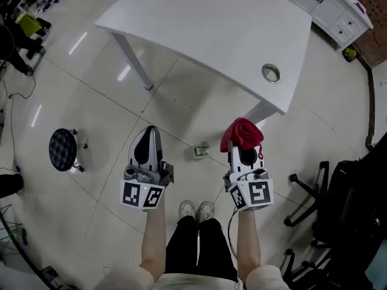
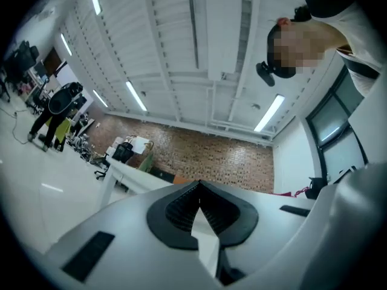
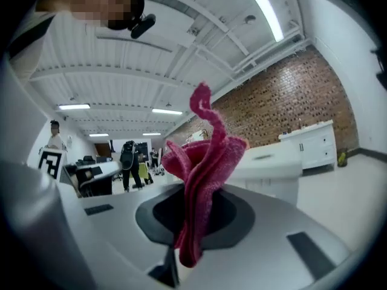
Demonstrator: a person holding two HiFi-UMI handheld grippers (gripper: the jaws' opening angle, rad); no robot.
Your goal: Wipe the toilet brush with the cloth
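Head view, starting at the left: a round black stool (image 1: 63, 150) stands on the tiled floor (image 1: 91, 98), well apart from our left gripper (image 1: 149, 132). We hold that gripper out over the floor, in front of our legs. Its jaws are pressed together with nothing between them. In the left gripper view the two dark pads (image 2: 176, 209) meet at a point, and beyond them we see a brick wall (image 2: 205, 156) and a person (image 2: 55, 110) standing far off at the left.

Between the two grippers a small pale object (image 1: 201, 151) lies on the floor, too small for us to make out. Our shoes (image 1: 196, 209) show just below it.

To the right, level with the other one, is our right gripper (image 1: 243, 147). Its jaws are clamped on the cloth (image 1: 240, 133), a red-pink one bunched into a loose wad at the tips. In the right gripper view the cloth is pinched between the dark pads, with one end hanging just below them. The rest stands up in folds with a thin curl at the top. Behind it we see a white cabinet (image 3: 308, 141) against brick at the right.

Above both grippers in the head view, a white desk (image 1: 211, 29) has a round hole (image 1: 271, 72) near its right corner. A dark office chair (image 1: 329, 204) stands at the far right.
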